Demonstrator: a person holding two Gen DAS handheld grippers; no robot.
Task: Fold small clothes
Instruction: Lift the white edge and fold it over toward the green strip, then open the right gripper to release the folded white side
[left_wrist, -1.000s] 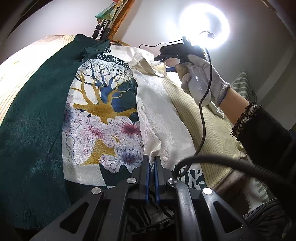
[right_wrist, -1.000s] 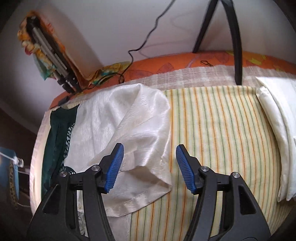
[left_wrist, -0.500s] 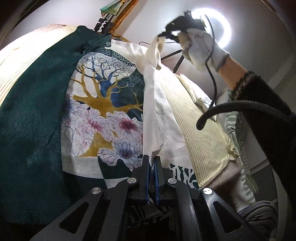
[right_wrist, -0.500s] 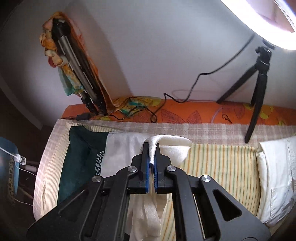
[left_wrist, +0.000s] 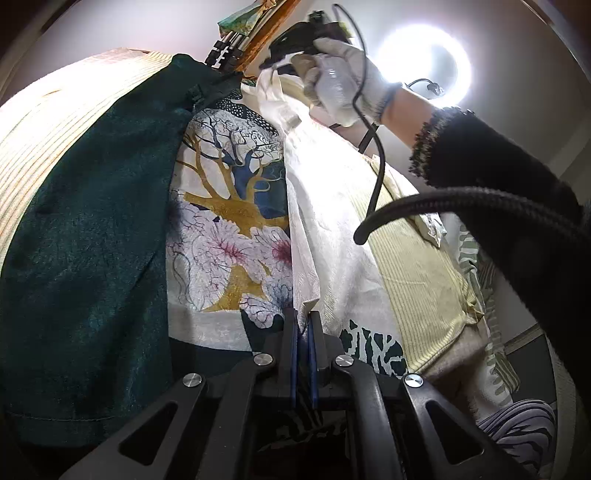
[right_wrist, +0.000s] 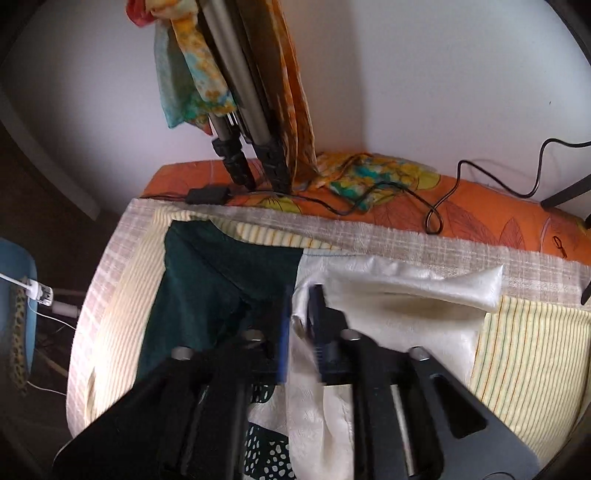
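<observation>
Both grippers are clamped on the same cream garment. The left gripper, bottom centre of its own view, has its blue pads pressed together on one corner of the cloth. The right gripper, lower centre of the right wrist view and a bit motion-blurred, is pinched on another edge of that fabric, with a strip of it running between the jaws. In the left view you can also see that right gripper up at the top centre, held by a gloved hand, with the cream cloth stretched in a raised band from there down to the left gripper.

Under it lies a tree-print cloth in the middle of the left view, and a dark green cloth fills the left side. All of it sits on a striped yellow bedcover, visible at the right of the right wrist view.

No real containers anywhere. Background stuff: a ring light glowing upper right of the left view, folded tripod legs with a colourful scarf draped over them at the top of the right view, and an orange sheet with a black cable snaking across it.
</observation>
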